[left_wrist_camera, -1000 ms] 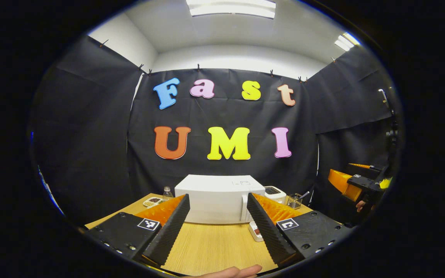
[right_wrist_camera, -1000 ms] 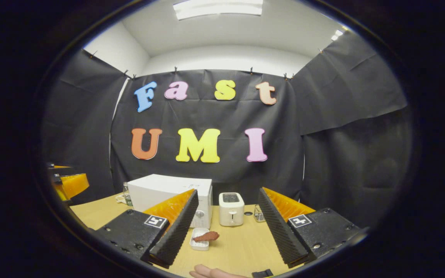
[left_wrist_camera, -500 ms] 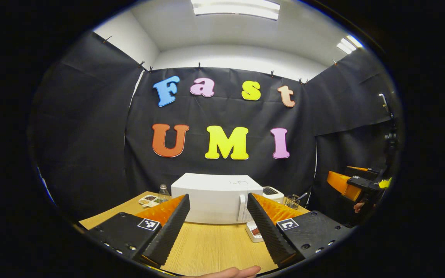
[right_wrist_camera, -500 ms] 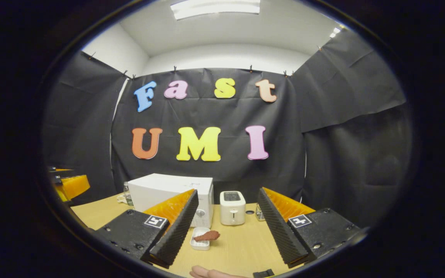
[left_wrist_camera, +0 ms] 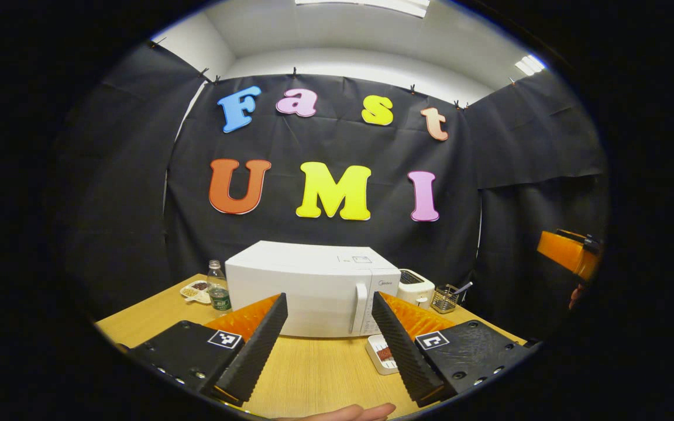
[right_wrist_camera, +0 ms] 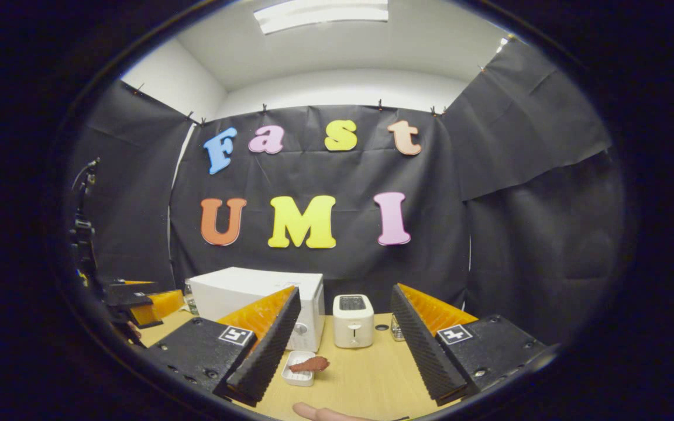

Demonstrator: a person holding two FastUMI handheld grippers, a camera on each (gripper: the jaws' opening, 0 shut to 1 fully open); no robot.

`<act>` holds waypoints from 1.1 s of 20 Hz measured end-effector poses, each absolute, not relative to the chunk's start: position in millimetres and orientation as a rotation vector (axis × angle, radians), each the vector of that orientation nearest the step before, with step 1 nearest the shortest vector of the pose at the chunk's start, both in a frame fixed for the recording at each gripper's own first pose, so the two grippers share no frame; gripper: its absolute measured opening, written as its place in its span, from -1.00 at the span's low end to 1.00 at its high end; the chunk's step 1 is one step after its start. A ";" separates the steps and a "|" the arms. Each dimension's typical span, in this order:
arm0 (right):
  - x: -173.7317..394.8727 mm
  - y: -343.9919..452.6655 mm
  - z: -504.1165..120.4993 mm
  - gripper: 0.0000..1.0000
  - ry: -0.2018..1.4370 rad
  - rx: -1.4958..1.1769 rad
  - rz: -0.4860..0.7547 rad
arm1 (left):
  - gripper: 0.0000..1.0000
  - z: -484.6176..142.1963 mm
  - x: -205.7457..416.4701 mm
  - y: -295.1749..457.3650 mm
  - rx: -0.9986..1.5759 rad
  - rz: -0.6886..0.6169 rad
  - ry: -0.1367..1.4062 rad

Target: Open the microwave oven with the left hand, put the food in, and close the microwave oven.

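A white microwave oven (left_wrist_camera: 308, 289) stands shut on the wooden table (left_wrist_camera: 313, 368), its vertical handle (left_wrist_camera: 360, 307) at the door's right side. My left gripper (left_wrist_camera: 328, 345) is open and points at it from a short distance, holding nothing. A small white dish with a brown piece of food (right_wrist_camera: 308, 366) lies in front of the microwave's (right_wrist_camera: 243, 292) right end, and the dish (left_wrist_camera: 381, 354) sits beside my left gripper's right finger. My right gripper (right_wrist_camera: 343, 351) is open and empty, back from the dish.
A white toaster (right_wrist_camera: 353, 320) stands right of the microwave, with a small wire holder (left_wrist_camera: 445, 298) beyond it. A plastic bottle (left_wrist_camera: 217, 286) and a snack tray (left_wrist_camera: 196, 290) sit left of the microwave. The other gripper (right_wrist_camera: 138, 301) shows at the left edge.
My left gripper has moved closer to the microwave, which now looks larger, and tilted slightly downward. The right gripper has barely shifted; the other gripper has moved forward in its view.
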State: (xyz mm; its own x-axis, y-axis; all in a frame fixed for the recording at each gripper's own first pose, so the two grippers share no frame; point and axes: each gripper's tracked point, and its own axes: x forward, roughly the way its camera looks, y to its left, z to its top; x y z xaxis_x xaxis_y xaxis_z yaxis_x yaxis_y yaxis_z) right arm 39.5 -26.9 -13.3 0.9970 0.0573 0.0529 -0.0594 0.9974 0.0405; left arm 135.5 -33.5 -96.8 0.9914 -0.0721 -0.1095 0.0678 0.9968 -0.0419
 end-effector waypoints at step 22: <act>60.6 -120.4 -70.3 0.98 -0.019 0.071 -0.006 | 0.82 -263.5 325.7 -113.5 0.004 -0.076 0.294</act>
State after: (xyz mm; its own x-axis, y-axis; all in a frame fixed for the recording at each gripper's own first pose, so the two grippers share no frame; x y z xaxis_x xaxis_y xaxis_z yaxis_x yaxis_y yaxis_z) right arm 60.6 -120.4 -70.3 0.9998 -0.0068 0.0185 0.0055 0.9974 0.0714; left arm 325.7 -113.5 -263.5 0.9542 -0.0739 -0.2899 0.0751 0.9971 -0.0070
